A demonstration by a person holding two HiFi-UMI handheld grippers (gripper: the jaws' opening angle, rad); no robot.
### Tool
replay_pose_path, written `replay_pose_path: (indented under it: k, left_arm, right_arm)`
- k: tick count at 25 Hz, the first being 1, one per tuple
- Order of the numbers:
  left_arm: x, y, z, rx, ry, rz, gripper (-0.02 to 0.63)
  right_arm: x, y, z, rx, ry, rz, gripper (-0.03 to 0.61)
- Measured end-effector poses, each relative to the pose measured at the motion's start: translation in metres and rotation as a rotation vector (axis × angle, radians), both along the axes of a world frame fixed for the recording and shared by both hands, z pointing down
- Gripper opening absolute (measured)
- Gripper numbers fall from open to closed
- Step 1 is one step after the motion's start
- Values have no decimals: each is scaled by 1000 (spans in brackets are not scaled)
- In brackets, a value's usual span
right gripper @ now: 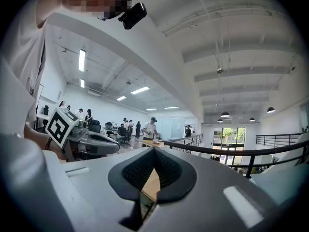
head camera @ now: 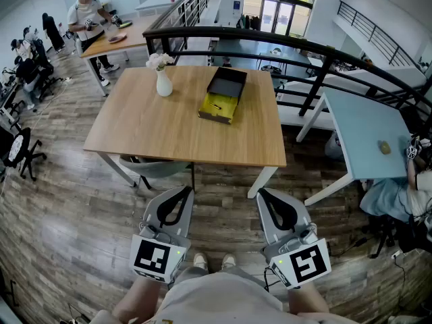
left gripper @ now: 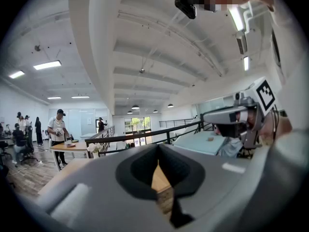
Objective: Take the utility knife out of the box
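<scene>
On the wooden table lies a box, a yellow tray with a black part open behind it, near the far edge. A small dark mark shows inside the yellow tray; I cannot make out the utility knife. My left gripper and right gripper hang side by side close to my body, well short of the table's near edge. Both have their jaws together with nothing between them. The left gripper view and the right gripper view look level across the table top.
A white vase with flowers stands left of the box. A black railing runs behind the table. A light blue table and a seated person are at the right. Another person stands at a far table.
</scene>
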State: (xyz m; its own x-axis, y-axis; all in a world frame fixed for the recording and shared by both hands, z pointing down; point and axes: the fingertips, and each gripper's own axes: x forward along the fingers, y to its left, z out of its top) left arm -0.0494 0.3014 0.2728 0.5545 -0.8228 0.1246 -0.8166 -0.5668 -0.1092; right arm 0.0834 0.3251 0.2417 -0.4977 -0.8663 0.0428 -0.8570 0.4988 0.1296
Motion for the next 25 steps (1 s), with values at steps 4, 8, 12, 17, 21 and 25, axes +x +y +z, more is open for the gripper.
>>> replay_pose_path:
  k: [4, 8, 12, 17, 21, 25]
  left_arm:
    - [2, 0, 1, 4, -11, 7, 2]
    - [1, 0, 1, 1, -13, 5, 2]
    - [4, 0, -3, 8, 18, -6, 2]
    - [10, 0, -4, 42, -1, -13, 2]
    - [25, -3, 2, 11, -12, -4, 2]
    - [31, -3, 7, -1, -18, 2, 2]
  right_arm:
    - [2, -1, 0, 6, 5, 18, 0]
    - [6, -3, 0, 8, -15, 33, 0]
    - [12, -3, 2, 7, -19, 37, 0]
    - [20, -2, 5, 0, -4, 31, 0]
    - [28, -5, 12, -5, 28, 18, 0]
    - [30, -8, 16, -21, 15, 7, 0]
